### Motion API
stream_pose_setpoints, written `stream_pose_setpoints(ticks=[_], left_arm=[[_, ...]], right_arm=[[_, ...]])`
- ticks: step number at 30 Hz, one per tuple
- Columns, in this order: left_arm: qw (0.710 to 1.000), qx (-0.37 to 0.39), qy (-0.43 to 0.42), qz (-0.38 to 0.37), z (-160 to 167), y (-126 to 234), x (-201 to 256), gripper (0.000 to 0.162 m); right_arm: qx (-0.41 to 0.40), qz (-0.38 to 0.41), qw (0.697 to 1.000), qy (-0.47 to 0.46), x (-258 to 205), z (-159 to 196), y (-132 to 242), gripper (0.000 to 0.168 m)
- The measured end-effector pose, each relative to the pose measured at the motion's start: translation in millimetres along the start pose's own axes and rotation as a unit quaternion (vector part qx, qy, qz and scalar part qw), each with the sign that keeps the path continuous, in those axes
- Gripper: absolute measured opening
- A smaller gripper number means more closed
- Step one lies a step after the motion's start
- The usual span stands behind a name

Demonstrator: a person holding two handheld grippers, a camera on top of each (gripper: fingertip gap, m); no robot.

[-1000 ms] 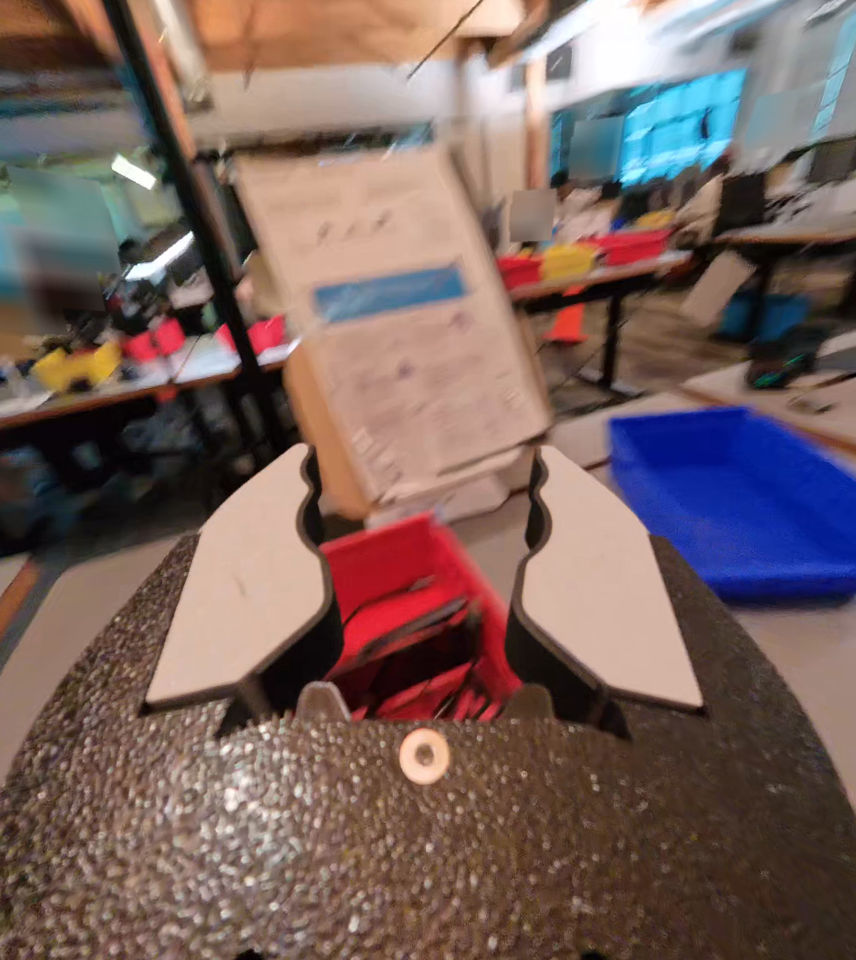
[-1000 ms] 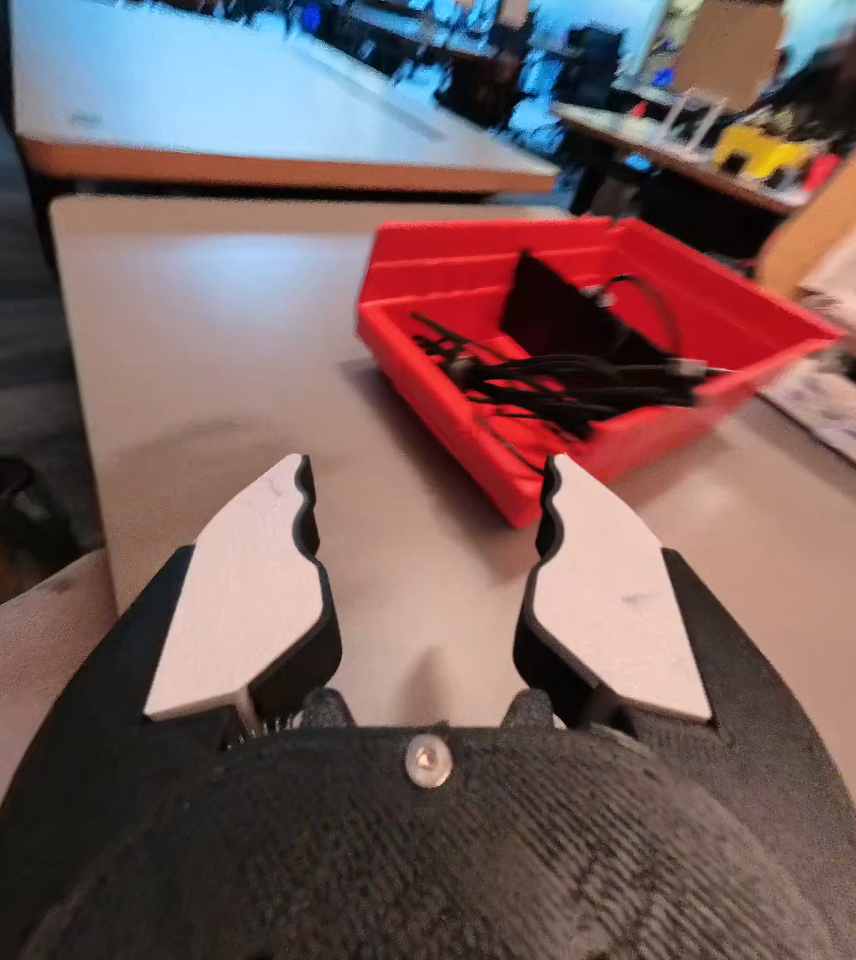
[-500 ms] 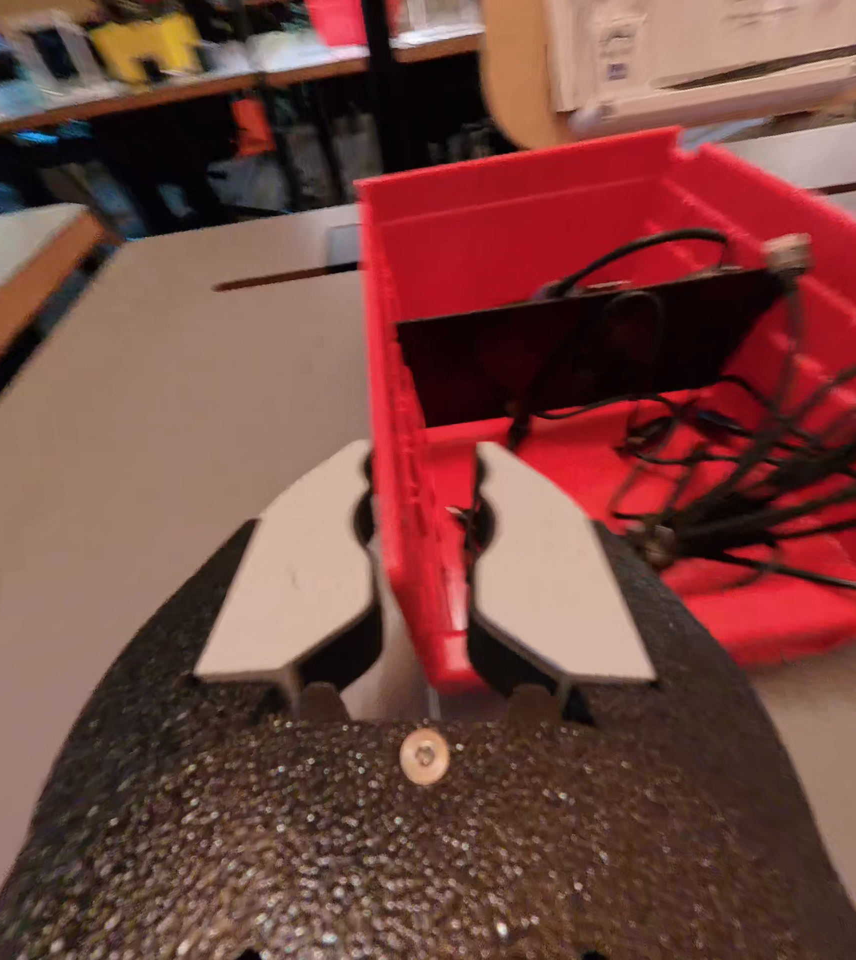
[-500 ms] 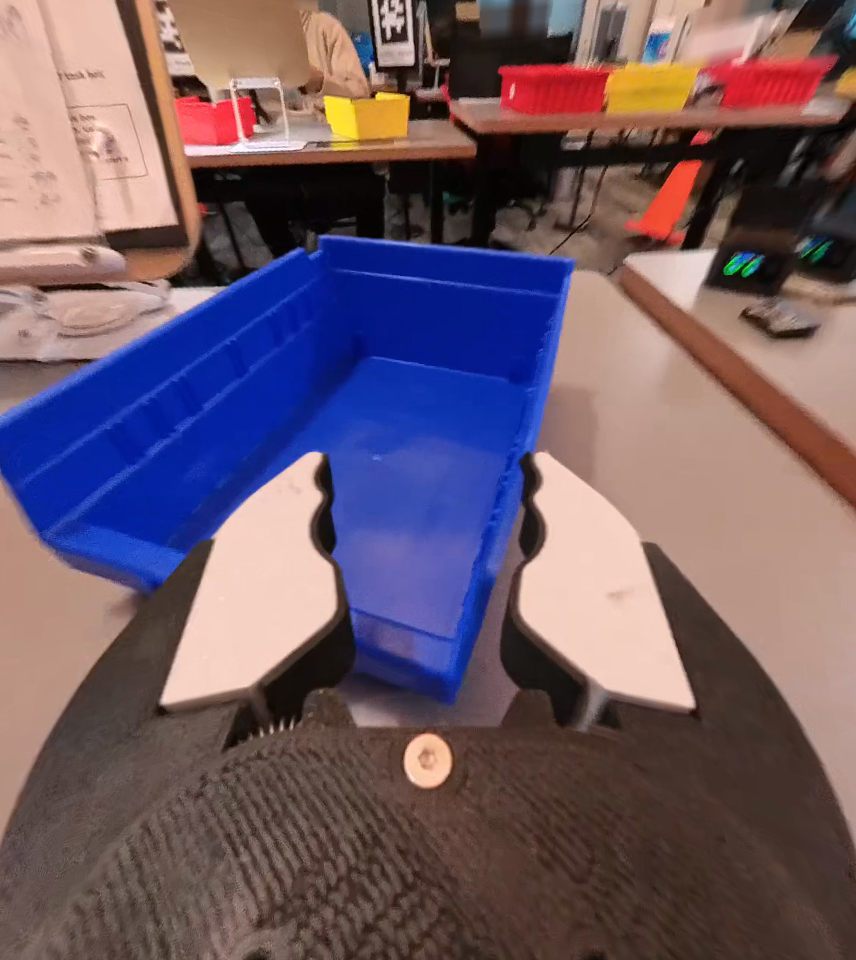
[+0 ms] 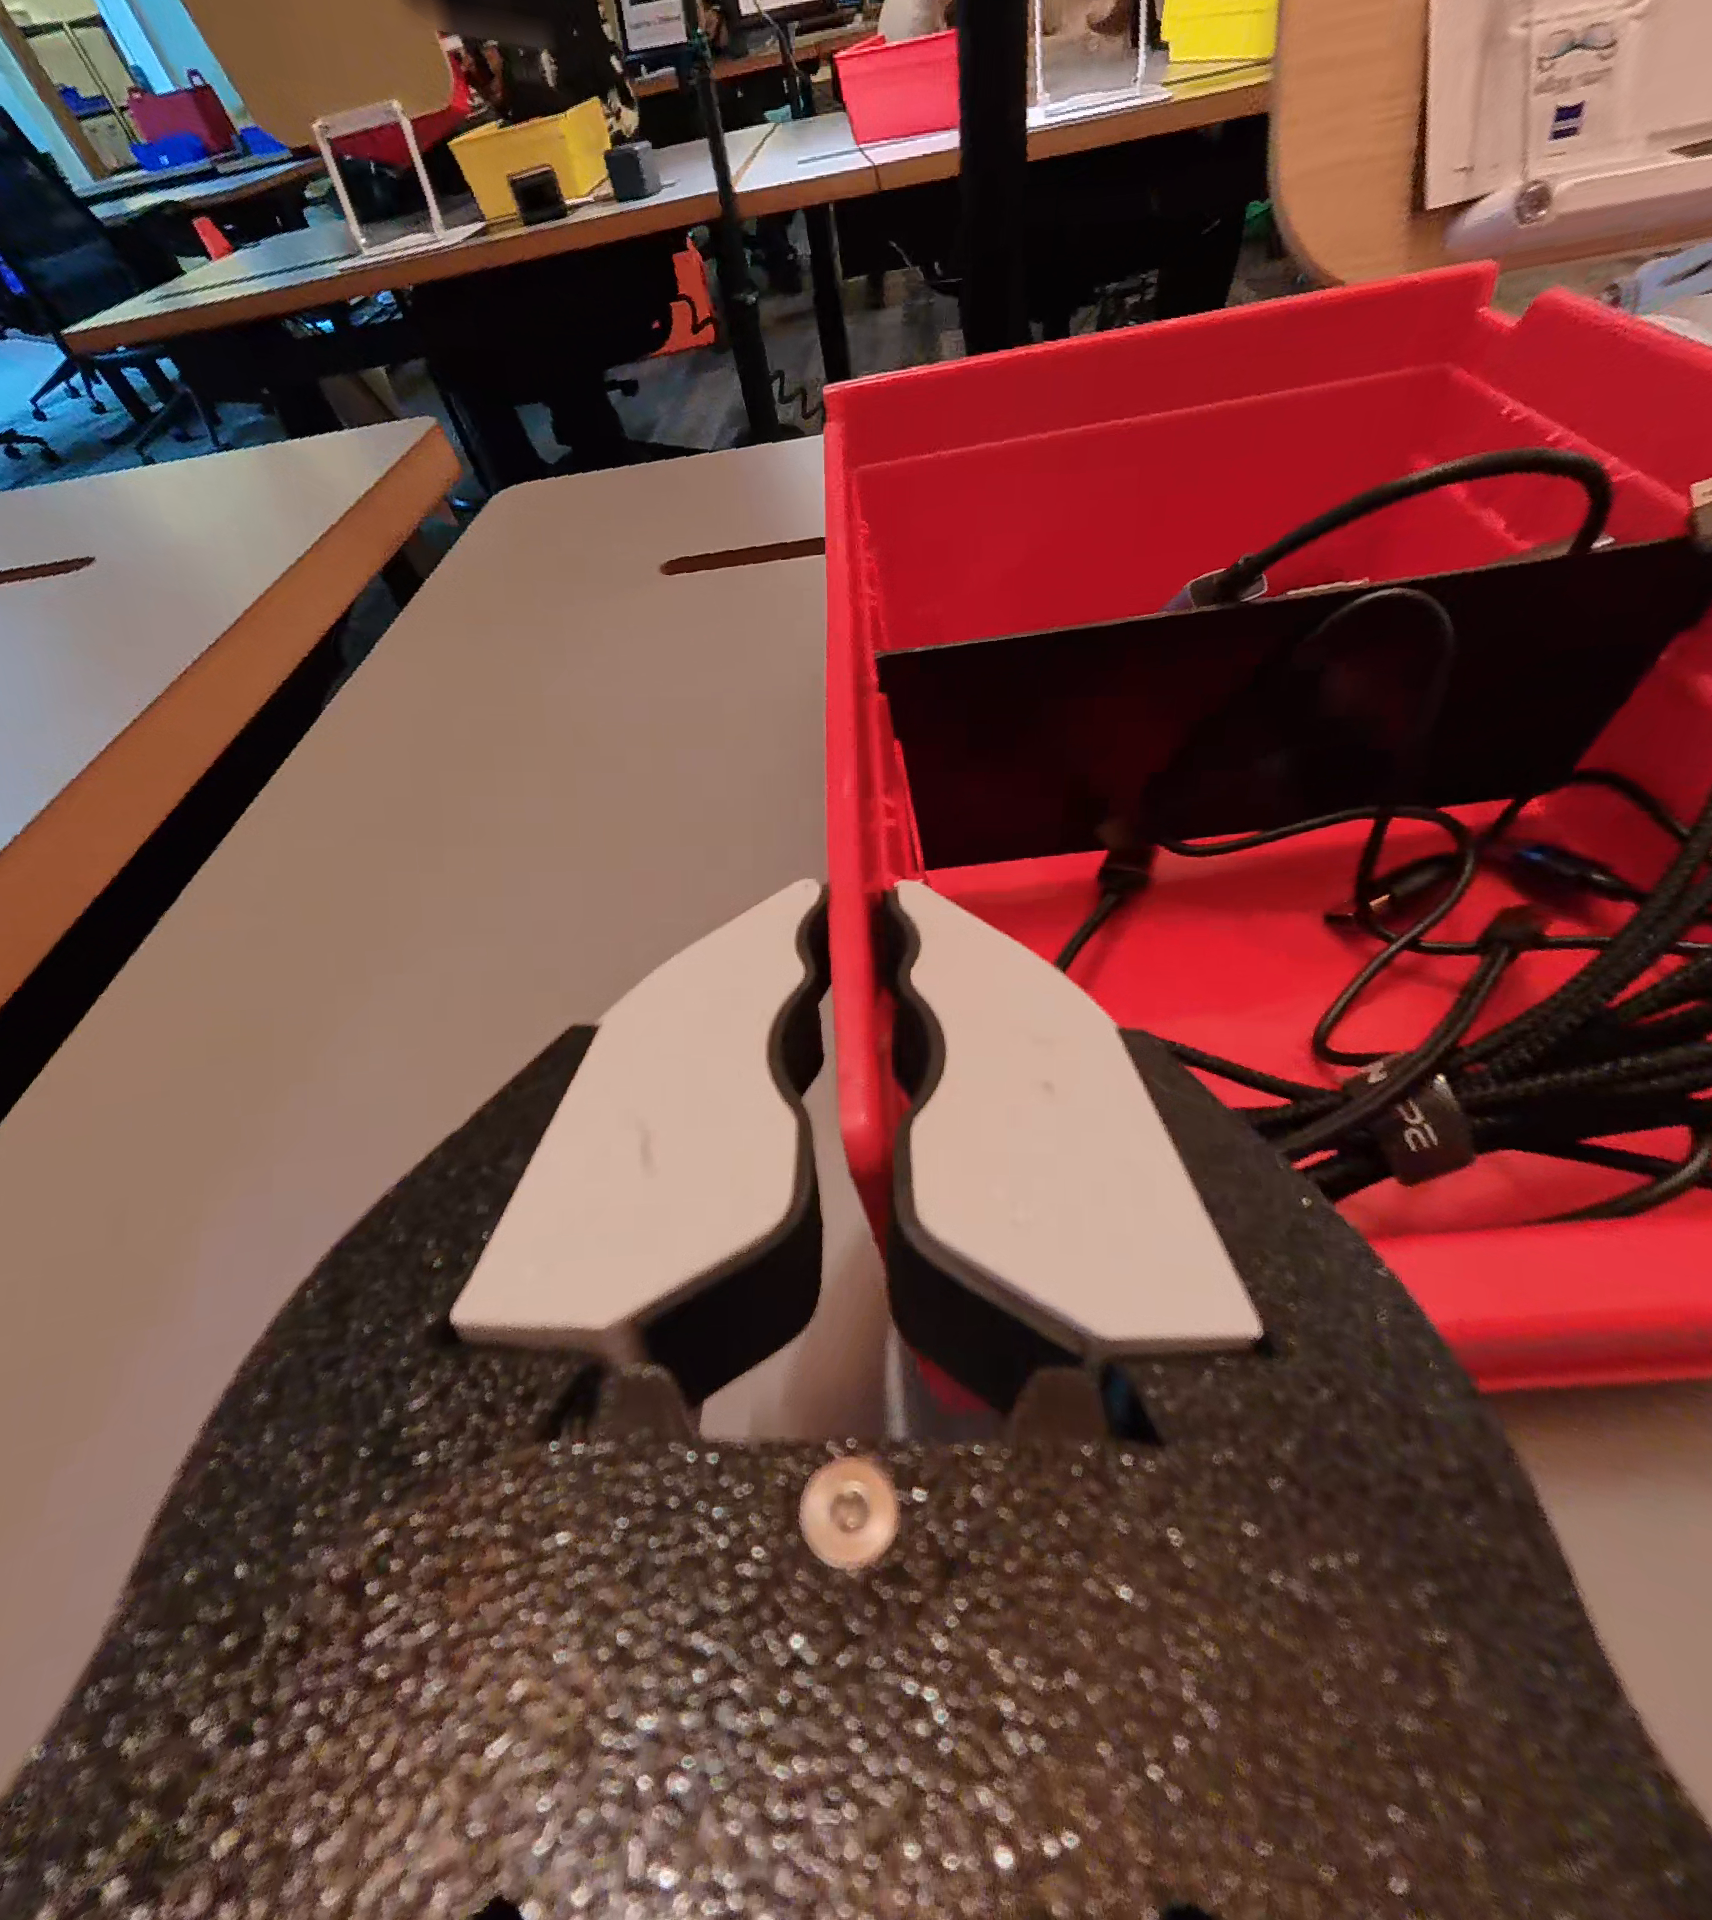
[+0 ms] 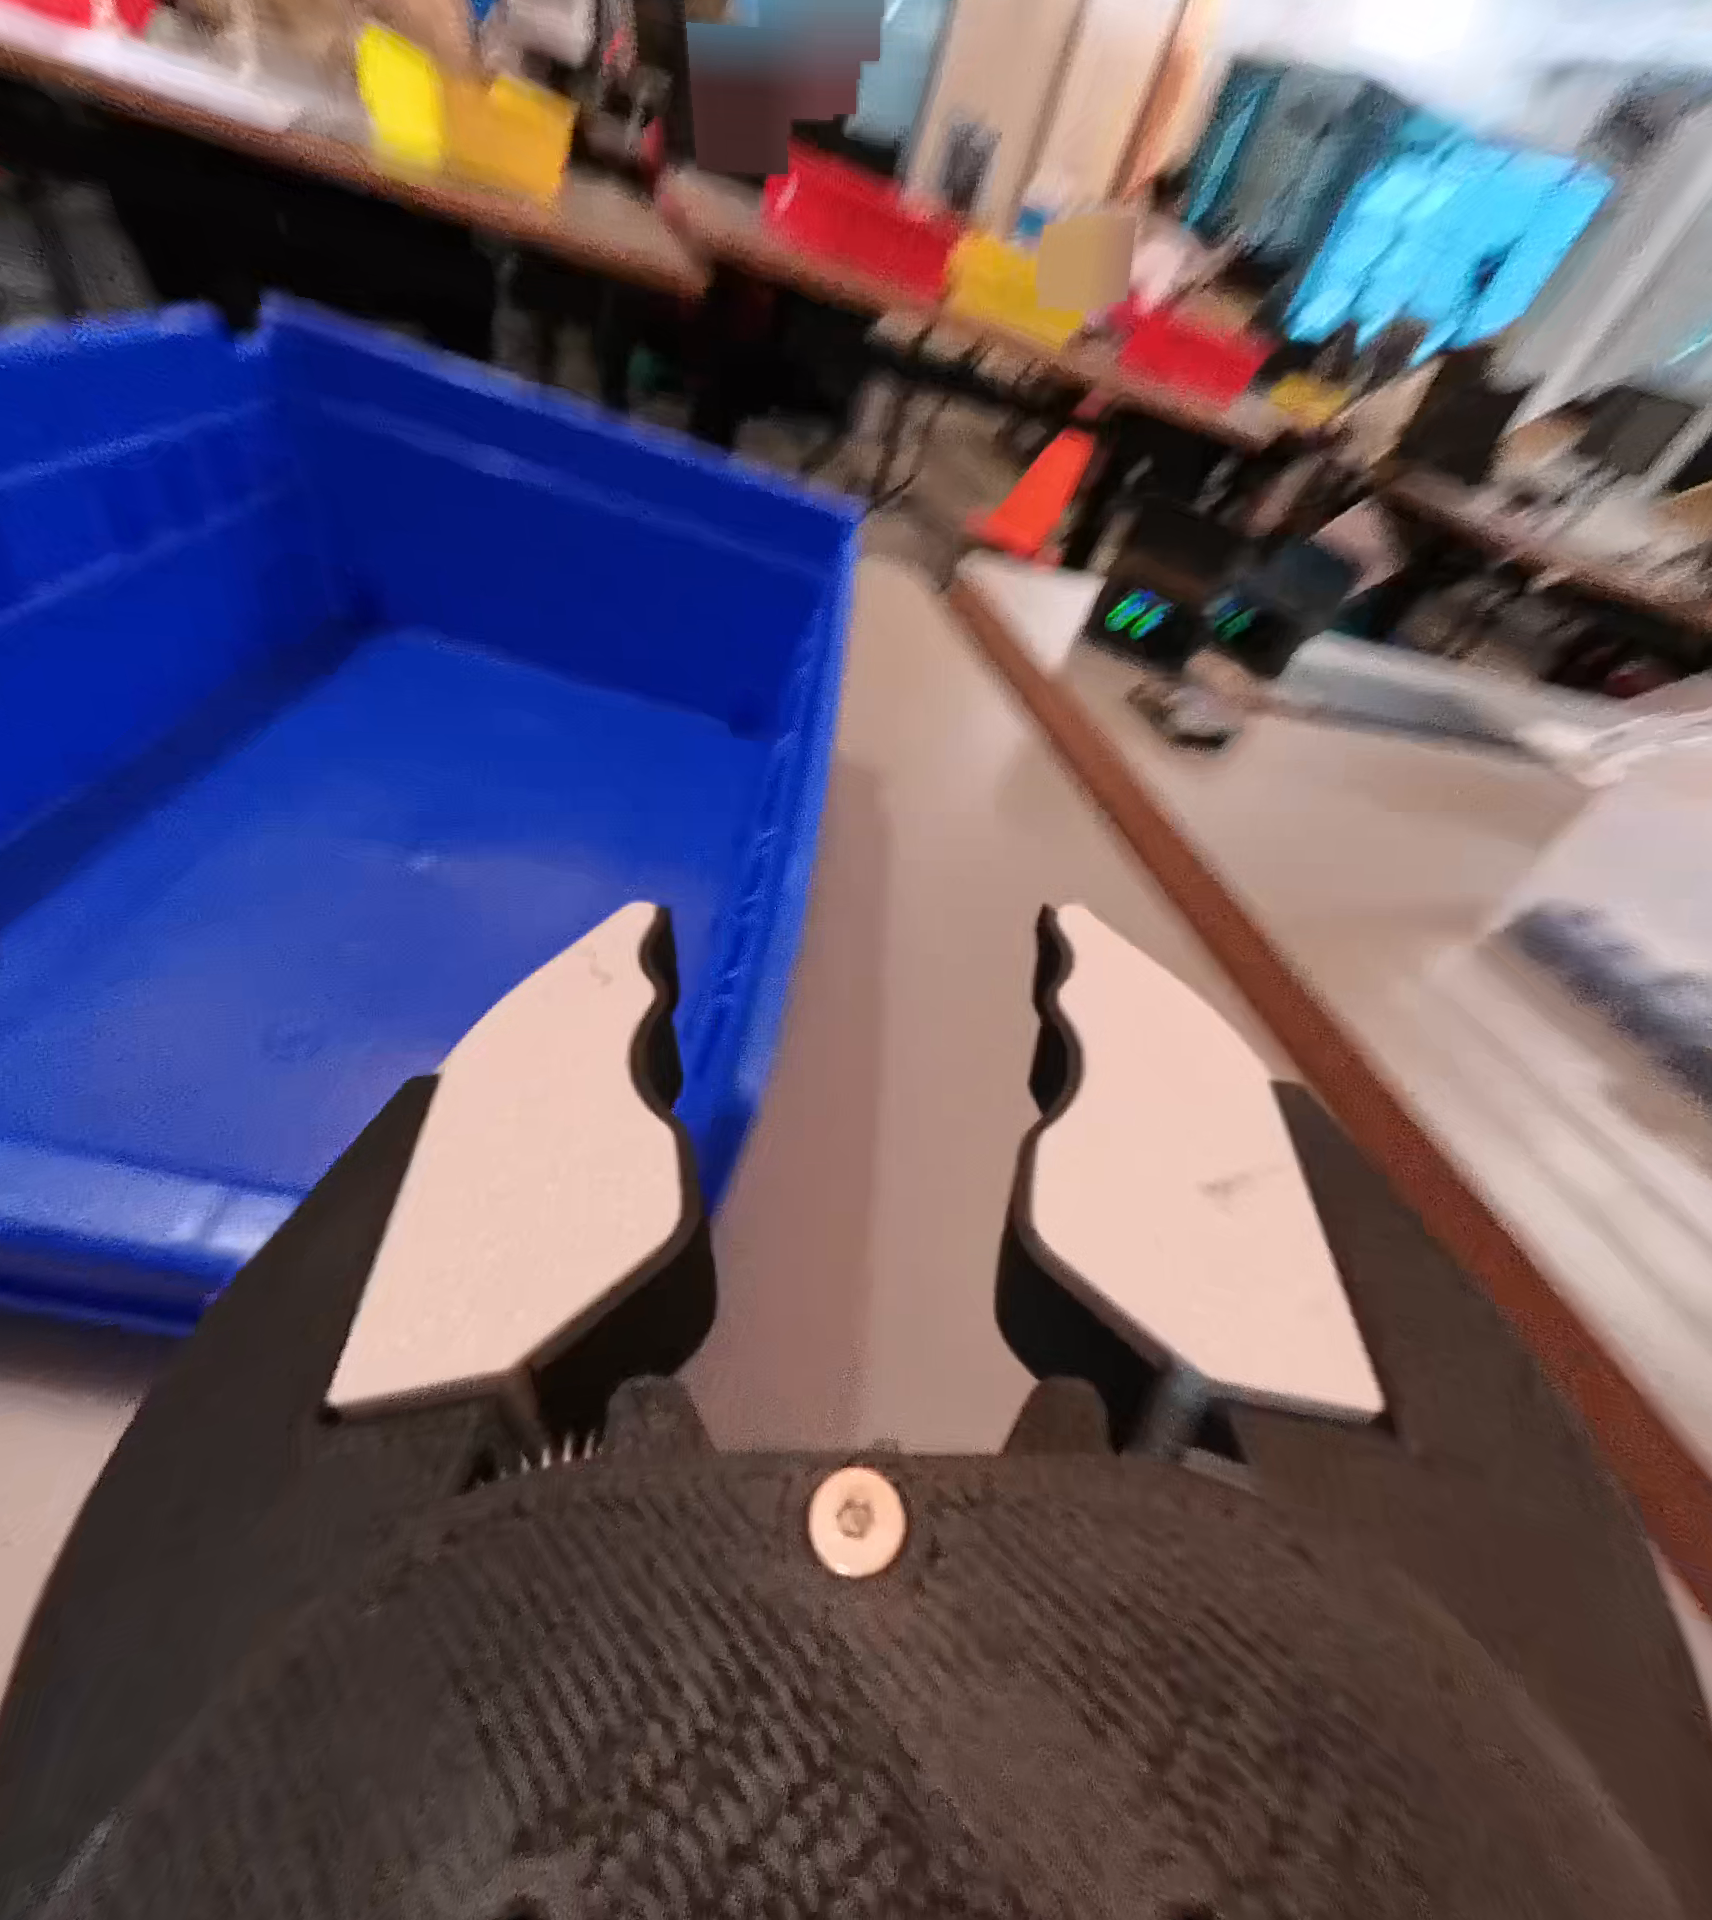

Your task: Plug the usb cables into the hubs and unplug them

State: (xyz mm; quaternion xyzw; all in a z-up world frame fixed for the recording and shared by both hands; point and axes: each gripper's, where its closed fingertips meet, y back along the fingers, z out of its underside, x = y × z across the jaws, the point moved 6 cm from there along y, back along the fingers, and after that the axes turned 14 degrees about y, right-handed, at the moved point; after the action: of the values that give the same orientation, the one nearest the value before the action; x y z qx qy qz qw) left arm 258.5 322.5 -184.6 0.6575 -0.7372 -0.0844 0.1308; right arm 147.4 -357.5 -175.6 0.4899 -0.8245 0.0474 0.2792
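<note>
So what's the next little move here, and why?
Probably drag the red bin a bit closer. The left hand-held gripper is shut on its side wall, one finger outside and one inside, and the cables lie tangled within. The right hand-held gripper is open and holds nothing beside the blue bin, free to reach for a cable afterwards.

The black divider (image 5: 1278, 717) in the red bin (image 5: 1091, 426) hides whatever the looping cable (image 5: 1434, 488) behind it joins. The cable bundle (image 5: 1579, 1060) and that bin run off the right edge. The blue bin (image 6: 561, 499) is cut at the left edge, and everything beyond it is smeared by blur.
</note>
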Motion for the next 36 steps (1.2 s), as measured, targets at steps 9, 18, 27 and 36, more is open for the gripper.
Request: stream_pose_setpoints(ticks=[9, 18, 27, 36], left_arm=[[1.000, 0.009, 0.026, 0.001, -8, -19, -41, 0.010], [0.998, 0.021, 0.058, -0.011, -14, -38, -61, 0.011], [0.992, 0.039, 0.118, -0.025, -17, -53, -64, 0.008], [0.992, 0.038, 0.112, -0.042, -17, -54, -63, 0.010]], right_arm=[[0.017, -0.030, 0.999, -0.027, 15, 11, -32, 0.010], [0.004, -0.006, 0.999, -0.034, 40, 20, -57, 0.010], [0.012, -0.037, 0.999, -0.037, 48, 19, -74, 0.009], [0.137, -0.083, 0.981, -0.113, 45, -47, 1, 0.024]])
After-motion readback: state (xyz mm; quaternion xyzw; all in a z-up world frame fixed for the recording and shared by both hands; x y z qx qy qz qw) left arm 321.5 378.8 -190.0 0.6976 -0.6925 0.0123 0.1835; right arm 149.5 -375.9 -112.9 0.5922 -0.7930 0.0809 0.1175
